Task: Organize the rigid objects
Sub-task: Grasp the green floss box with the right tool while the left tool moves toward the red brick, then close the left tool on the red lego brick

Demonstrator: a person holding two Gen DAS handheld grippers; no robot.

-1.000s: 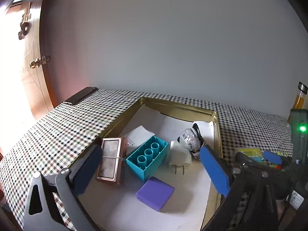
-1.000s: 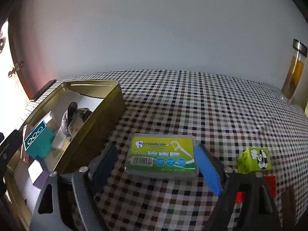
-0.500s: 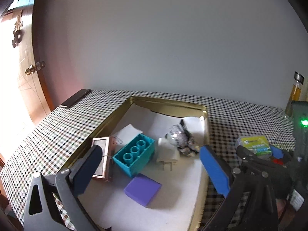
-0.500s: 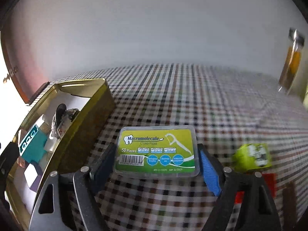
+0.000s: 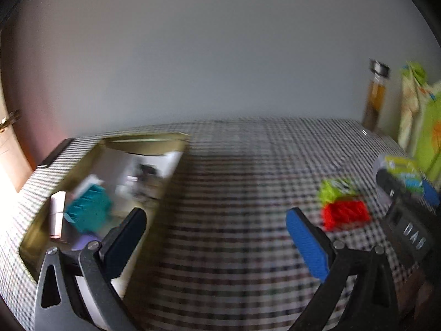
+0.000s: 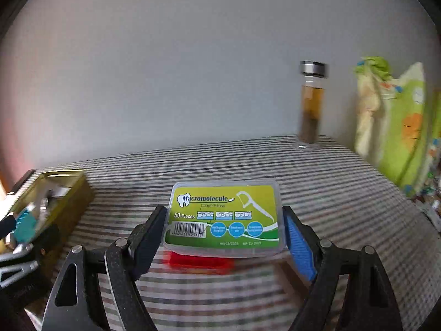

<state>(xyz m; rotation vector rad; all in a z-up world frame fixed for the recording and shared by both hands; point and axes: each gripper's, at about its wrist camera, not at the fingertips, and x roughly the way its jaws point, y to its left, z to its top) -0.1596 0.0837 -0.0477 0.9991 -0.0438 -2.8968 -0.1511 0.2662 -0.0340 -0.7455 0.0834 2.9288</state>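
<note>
My right gripper (image 6: 223,219) is shut on a clear floss-pick box (image 6: 224,216) with a green label, held level above the checked cloth. A red block (image 6: 198,262) lies blurred beneath it. In the left wrist view that box (image 5: 403,169) sits at the far right in the right gripper (image 5: 408,190). My left gripper (image 5: 215,215) is open over bare cloth, with nothing between its fingers. The gold tin (image 5: 143,138) lies to its left, holding a teal brick (image 5: 88,212) and other small items. A lime-green block (image 5: 335,190) and the red block (image 5: 346,215) lie right of the blue finger (image 5: 306,240).
A glass bottle (image 6: 311,110) of amber liquid stands at the table's back right, against the wall. A green patterned bag (image 6: 399,127) leans beside it. The tin (image 6: 74,204) is at the left in the right wrist view. A dark flat object (image 5: 55,151) lies behind the tin.
My right gripper closed on the floss box and lifted it off the cloth. Both views swung right; my left gripper left the tin and now hangs over open cloth.
</note>
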